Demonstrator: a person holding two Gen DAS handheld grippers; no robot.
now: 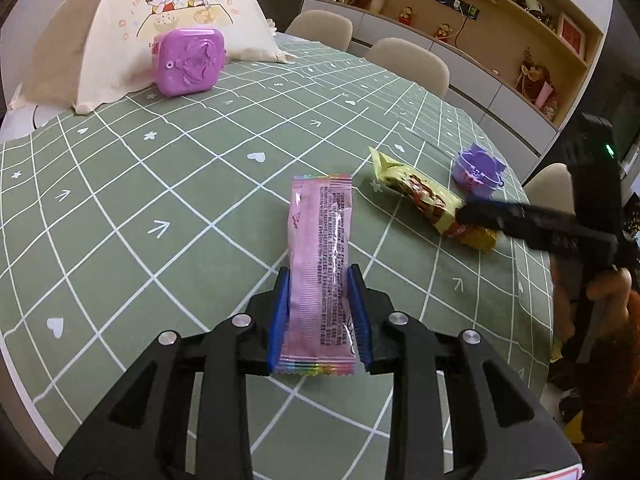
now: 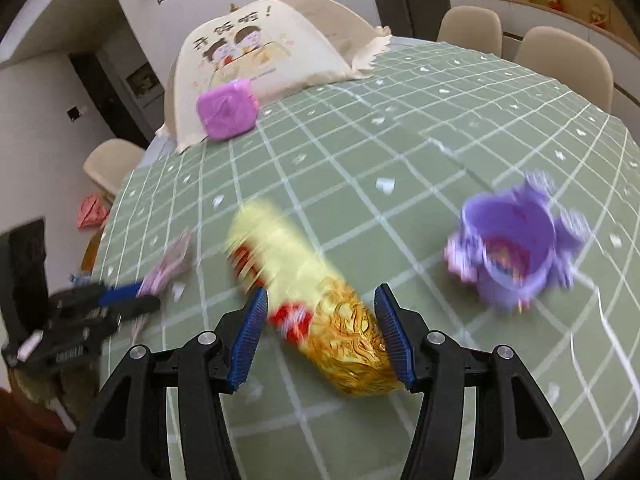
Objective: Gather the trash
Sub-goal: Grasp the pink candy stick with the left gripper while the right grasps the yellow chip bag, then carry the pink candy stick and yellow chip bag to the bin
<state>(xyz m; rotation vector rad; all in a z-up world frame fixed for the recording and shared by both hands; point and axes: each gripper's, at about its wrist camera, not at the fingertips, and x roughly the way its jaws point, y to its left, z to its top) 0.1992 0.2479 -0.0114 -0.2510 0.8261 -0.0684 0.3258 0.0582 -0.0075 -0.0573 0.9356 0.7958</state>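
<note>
On the green grid-patterned tablecloth (image 1: 168,184), everything I name sits relative to the small lilac toy bucket (image 1: 478,171), which stands open-mouthed near the table's far right edge in my left wrist view. Just beside that bucket, toward the table's middle, lies the yellow snack wrapper (image 1: 430,196), flat on the cloth with its gold end nearest my right gripper (image 2: 322,330). That gripper's blue pads (image 2: 250,340) stand wide, one on each side of the wrapper's gold end; the right pad looks to be at the foil's edge, the left pad stands clear of it, so the wrapper is straddled, not pinched. The right wrist view is blurred, so finer contact I cannot tell.

Farther from the bucket, past the yellow wrapper, my left gripper (image 1: 320,318) holds the pink snack wrapper (image 1: 320,256). Its jaws are narrow, both blue pads pressed against the wrapper's long edges, and the printed back faces up, the free end reaching out over the cloth.

Well apart from the bucket, across the table, a purple square box (image 1: 188,60) leans against a cream fabric food cover (image 1: 120,40) printed with two cartoon children. Beige chairs (image 1: 408,60) ring the far side.
</note>
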